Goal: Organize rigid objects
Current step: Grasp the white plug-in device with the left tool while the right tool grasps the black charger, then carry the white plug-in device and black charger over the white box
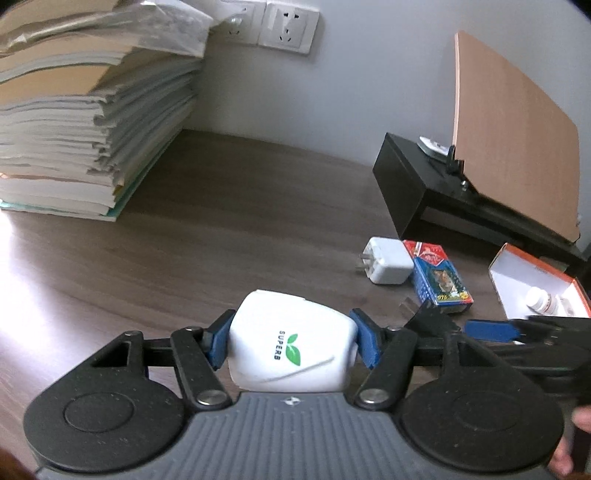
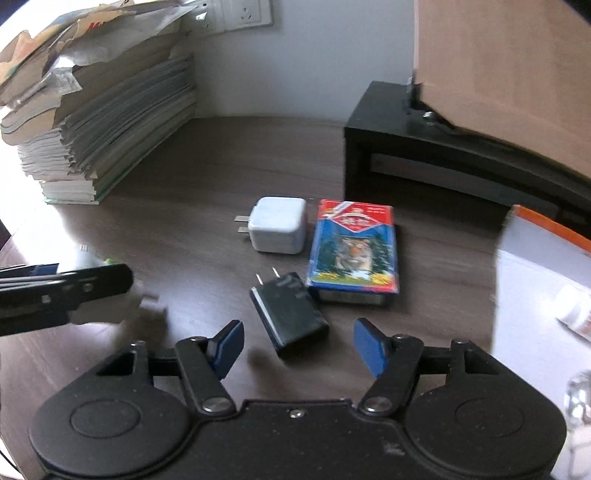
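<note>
My left gripper (image 1: 290, 341) is shut on a white SUPERB box (image 1: 291, 343), held between its blue pads above the dark wooden desk (image 1: 221, 221). My right gripper (image 2: 299, 349) is open, its jaws on either side of the near end of a black charger (image 2: 290, 314) lying on the desk. A white charger (image 2: 277, 229) and a blue tiger card box (image 2: 354, 247) lie just beyond; both also show in the left wrist view, the charger (image 1: 388, 260) and the card box (image 1: 437, 277). An orange-rimmed white box (image 1: 535, 280) at right holds a white bottle (image 1: 541, 301).
A tall stack of papers and books (image 1: 74, 122) stands at the back left. A black monitor riser (image 2: 443, 158) with a brown board (image 1: 513, 133) on it stands at the back right. Wall sockets (image 1: 288, 26) are behind. The left gripper shows in the right wrist view (image 2: 62, 291).
</note>
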